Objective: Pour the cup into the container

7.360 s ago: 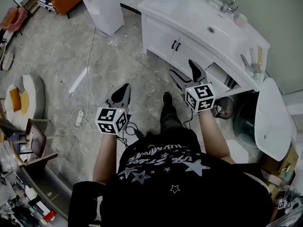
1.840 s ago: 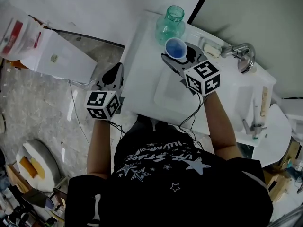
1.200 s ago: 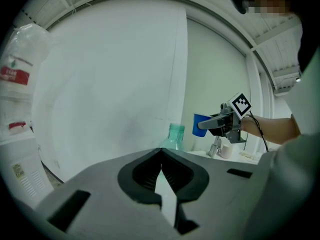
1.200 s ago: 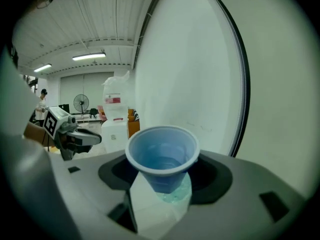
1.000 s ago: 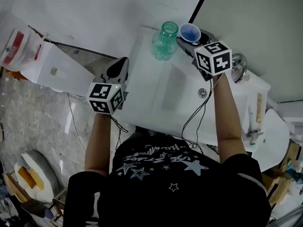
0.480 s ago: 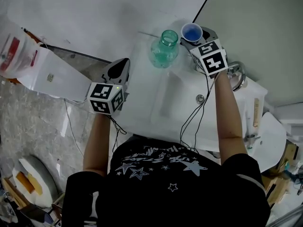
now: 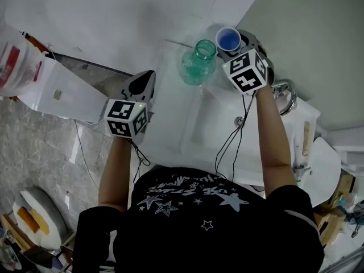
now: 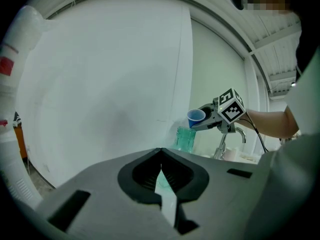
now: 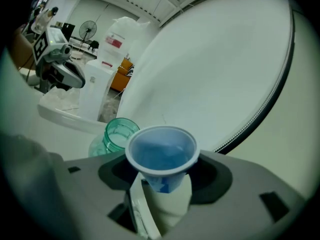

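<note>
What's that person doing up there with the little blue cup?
A person holds a tool in each hand at a white counter. The right tool grips the blue cup, raised just beside the open mouth of a green glass jar. The cup looks about upright, and nothing is pouring yet. The left tool is shut and empty, off to the side.

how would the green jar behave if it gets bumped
The green jar looks rigid, probably glass, so breakable if knocked. Its wide body under a narrower neck suggests it resists tipping. Seemingly empty, it may slide easily.
</note>
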